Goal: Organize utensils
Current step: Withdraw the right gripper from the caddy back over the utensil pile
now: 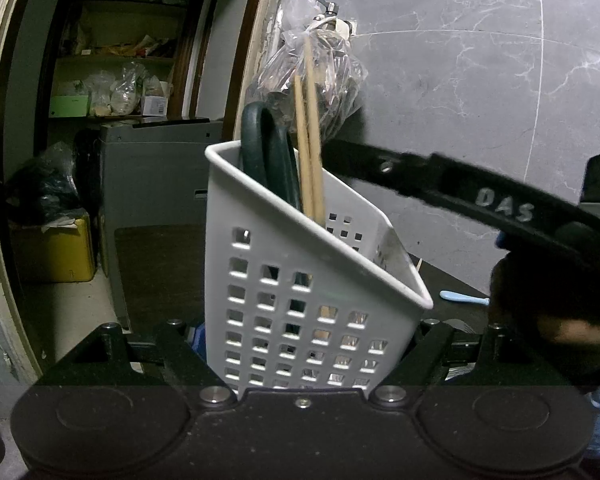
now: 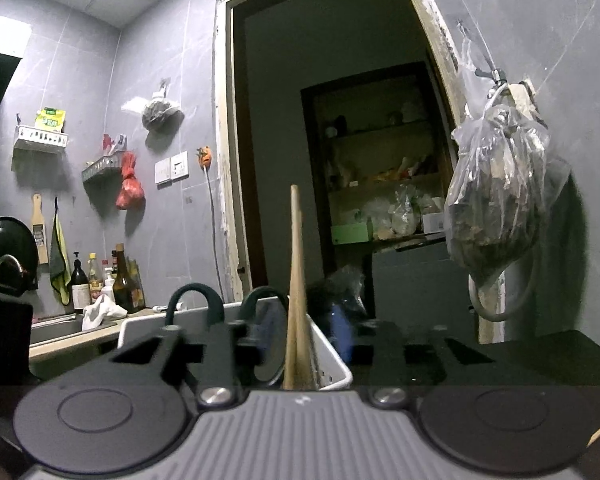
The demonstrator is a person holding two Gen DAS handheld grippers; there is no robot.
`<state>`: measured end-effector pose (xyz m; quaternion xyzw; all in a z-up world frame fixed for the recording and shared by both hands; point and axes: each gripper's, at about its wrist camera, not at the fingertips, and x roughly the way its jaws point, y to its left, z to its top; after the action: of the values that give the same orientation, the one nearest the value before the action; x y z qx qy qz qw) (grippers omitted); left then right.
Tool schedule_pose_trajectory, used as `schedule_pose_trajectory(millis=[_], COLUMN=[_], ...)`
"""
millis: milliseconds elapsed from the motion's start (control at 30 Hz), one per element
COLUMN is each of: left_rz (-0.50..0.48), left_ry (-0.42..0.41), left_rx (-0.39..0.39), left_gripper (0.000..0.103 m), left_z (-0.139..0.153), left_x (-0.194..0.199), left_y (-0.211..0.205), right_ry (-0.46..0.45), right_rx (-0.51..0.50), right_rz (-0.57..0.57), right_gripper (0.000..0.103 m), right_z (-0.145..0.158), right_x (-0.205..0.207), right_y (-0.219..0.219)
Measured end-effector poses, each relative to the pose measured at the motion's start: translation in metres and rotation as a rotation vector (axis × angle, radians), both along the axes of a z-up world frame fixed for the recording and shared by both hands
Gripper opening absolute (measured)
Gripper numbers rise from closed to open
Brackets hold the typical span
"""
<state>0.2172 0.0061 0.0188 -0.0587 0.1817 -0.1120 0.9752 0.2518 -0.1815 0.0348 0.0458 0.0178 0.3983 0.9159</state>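
A white perforated basket point(image 1: 300, 304) sits tilted between the fingers of my left gripper point(image 1: 308, 340), which is shut on its lower walls. Inside stand dark green scissors point(image 1: 268, 152), handles up, and two wooden chopsticks point(image 1: 310, 140). My right gripper point(image 1: 332, 154) reaches in from the right, level with the chopsticks' upper part. In the right wrist view the chopsticks point(image 2: 296, 264) rise between the blue pads point(image 2: 268, 332) of the right gripper point(image 2: 304, 332), with a gap on each side, so it is open. The basket's rim point(image 2: 336, 364) and the scissors' handles point(image 2: 196, 296) lie just beyond.
A light blue spoon point(image 1: 464, 299) lies on the dark table point(image 1: 160, 264) to the right. A plastic bag point(image 2: 500, 200) hangs on the grey tiled wall behind the basket. A doorway point(image 2: 340, 160) opens onto shelves. Bottles point(image 2: 120, 280) stand by a sink at the left.
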Motion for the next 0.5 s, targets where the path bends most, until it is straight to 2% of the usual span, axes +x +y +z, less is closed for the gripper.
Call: schedule_pose_trajectory(millis=[33, 100, 300, 400, 500], left_rz=[0.0, 0.0, -0.001, 0.0, 0.0], left_ry=[0.001, 0.001, 0.001, 0.0, 0.001], left_rx=[-0.001, -0.001, -0.001, 0.0, -0.001], left_gripper=[0.081, 0.081, 0.081, 0.081, 0.081], left_z=[0.0, 0.0, 0.0, 0.0, 0.0], left_x=[0.0, 0.0, 0.0, 0.0, 0.0], left_y=[0.0, 0.0, 0.0, 0.0, 0.0], right_ry=[-0.002, -0.007, -0.028, -0.038, -0.037], right_rx=[0.006, 0.024, 0.063, 0.078, 0.096], right_rz=[-0.005, -0.024, -0.097, -0.154, -0.216], right_gripper=[0.049, 0.064, 0.092, 0.102, 0.103], right_z=[0.001, 0.003, 0.012, 0.015, 0.019], right_x=[-0.002, -0.005, -0.017, -0.025, -0.031], right_y=[-0.002, -0.007, -0.022, -0.032, -0.045])
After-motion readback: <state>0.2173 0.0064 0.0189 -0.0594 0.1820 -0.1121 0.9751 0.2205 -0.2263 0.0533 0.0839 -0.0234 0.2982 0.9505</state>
